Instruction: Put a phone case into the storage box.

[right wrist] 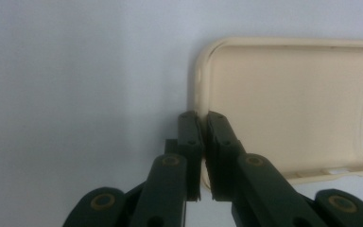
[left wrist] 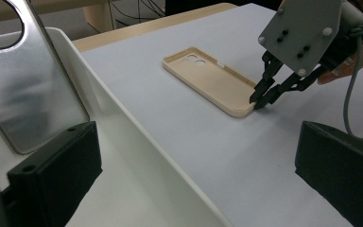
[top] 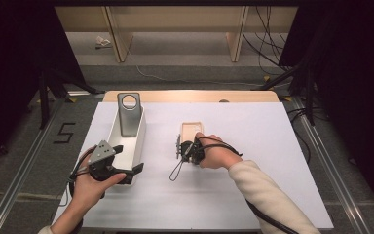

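Note:
A beige phone case (top: pixel 193 129) (left wrist: pixel 208 78) (right wrist: pixel 288 104) lies inside-up on the white table. My right gripper (top: pixel 187 145) (left wrist: pixel 260 100) (right wrist: pixel 201 119) is shut on the rim at its near short end. A silver phone case (top: pixel 129 116) (left wrist: pixel 28 90) leans upright at the far end of a white bin (top: pixel 140 139) (left wrist: pixel 123 118). My left gripper (top: pixel 129 161) (left wrist: pixel 194 184) stands open at the bin's near end. One jaw is inside the bin and the other outside over the table, with the bin's wall between them and untouched.
The white table sheet (top: pixel 258 161) has free room to the right and in front. A wooden strip (top: pixel 190 96) edges the far side. Tripod legs (top: pixel 44 97) and cables (top: pixel 268 53) stand on the floor beyond, with a taped "5" (top: pixel 64 132) at the left.

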